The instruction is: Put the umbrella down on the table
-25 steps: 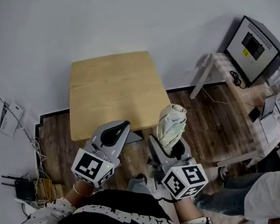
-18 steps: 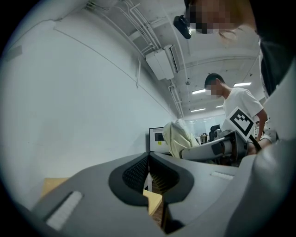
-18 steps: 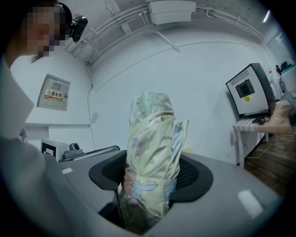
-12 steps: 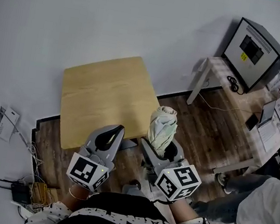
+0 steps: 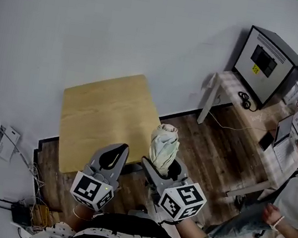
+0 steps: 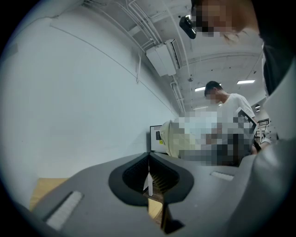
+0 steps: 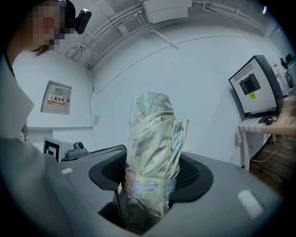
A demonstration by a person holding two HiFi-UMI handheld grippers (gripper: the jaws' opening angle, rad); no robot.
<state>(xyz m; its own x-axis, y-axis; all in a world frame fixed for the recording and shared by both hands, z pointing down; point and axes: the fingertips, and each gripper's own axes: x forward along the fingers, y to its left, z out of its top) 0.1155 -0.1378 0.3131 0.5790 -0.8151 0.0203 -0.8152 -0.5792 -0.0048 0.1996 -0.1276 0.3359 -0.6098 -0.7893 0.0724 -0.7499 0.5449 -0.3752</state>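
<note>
head view: right hand-held gripper (image 5: 159, 166) clamped the umbrella (image 5: 164, 145) upright; surface (image 5: 102, 111) lay ahead-left, not beneath. early release would miss it.
left gripper view: left hand-held gripper (image 6: 149, 180) was closed, empty.
right gripper view: jaws stood wide on loose fabric; it could slip.

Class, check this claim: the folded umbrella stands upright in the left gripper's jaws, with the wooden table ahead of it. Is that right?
No. The right gripper holds the umbrella, not the left gripper, whose jaws are shut on nothing; the right gripper view shows it. It stands upright, wooden table ahead.
</note>
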